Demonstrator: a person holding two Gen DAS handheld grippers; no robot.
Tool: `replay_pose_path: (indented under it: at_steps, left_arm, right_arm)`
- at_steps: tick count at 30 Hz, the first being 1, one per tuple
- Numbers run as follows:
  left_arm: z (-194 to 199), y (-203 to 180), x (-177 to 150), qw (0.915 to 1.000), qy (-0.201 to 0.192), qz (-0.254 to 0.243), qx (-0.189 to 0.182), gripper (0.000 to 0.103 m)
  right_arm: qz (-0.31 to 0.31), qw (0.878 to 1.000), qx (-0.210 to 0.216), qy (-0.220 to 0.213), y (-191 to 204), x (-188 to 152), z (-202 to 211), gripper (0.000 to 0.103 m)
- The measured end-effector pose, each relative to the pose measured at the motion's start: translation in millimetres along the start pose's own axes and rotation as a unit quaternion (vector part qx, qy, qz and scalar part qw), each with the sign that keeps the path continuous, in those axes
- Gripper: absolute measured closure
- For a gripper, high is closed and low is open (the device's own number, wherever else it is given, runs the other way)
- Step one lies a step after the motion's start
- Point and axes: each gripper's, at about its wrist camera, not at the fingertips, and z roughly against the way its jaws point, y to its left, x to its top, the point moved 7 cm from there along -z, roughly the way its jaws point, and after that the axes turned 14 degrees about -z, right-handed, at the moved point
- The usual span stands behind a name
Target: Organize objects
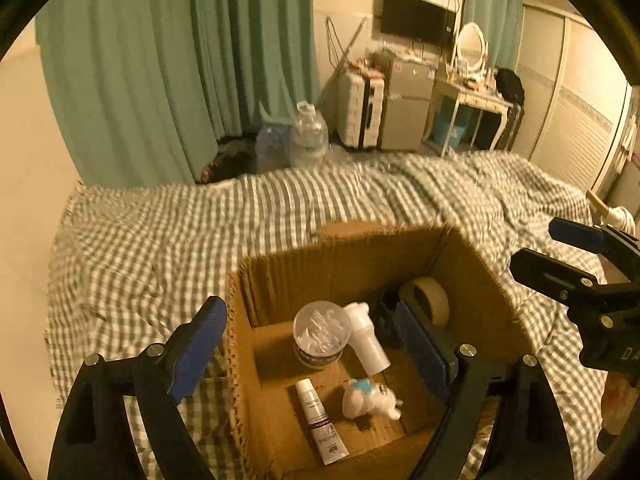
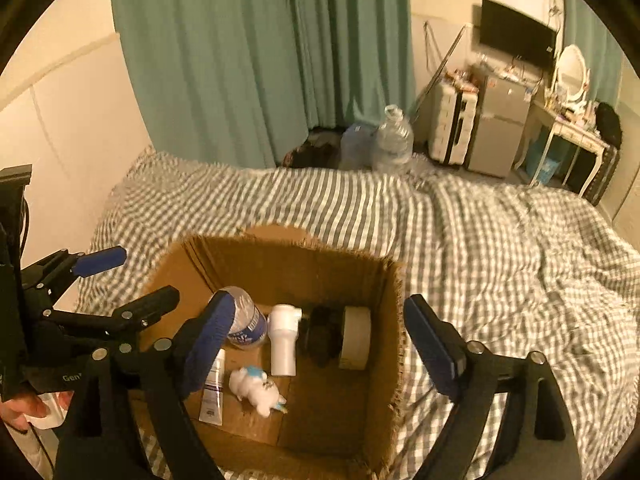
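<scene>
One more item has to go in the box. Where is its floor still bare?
Cardboard box: bare floor in the near right corner, bordered by the tape roll behind and the white toy to the left. Crowded along the far wall: cotton-swab jar, white bottle, dark object.

The left gripper (image 1: 310, 344) hangs with its jaws spread wide, holding nothing. The right gripper (image 2: 320, 340), just beside it, gapes likewise.

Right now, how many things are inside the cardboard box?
6: a clear cup and white bottle mid-box, a tape roll and a dark thing at the back wall, a tube and white toy in front. More may hide behind the fingers.
</scene>
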Motion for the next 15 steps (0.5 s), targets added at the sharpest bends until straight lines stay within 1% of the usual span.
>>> replay_pose_path:
  at_steps: [1, 3, 9, 15]
  left_arm:
    - [9.9, 0.9, 2.8, 0.9999, -0.009, 0.001, 0.005, 0.010]
    - [29.4, 1.0, 8.8, 0.9995, -0.027, 0.000, 0.016, 0.008]
    - [88.9, -1.2, 23.1, 0.9961, -0.079, -0.005, 0.039, 0.003]
    - [137.2, -12.2, 26.8, 0.9907, -0.122, -0.016, 0.058, 0.002]
  right_arm:
    - [0.001, 1.000, -0.001, -0.009, 0.6, 2.6, 8.8, 0.013]
    - [0.003, 1.000, -0.002, -0.026, 3.3, 6.3, 28.9, 0.012]
    - [0.004, 0.997, -0.009, -0.078, 9.2, 9.6, 85.6, 0.008]
    - [0.001, 0.991, -0.006, -0.131, 10.9, 4.6, 138.6, 0.004]
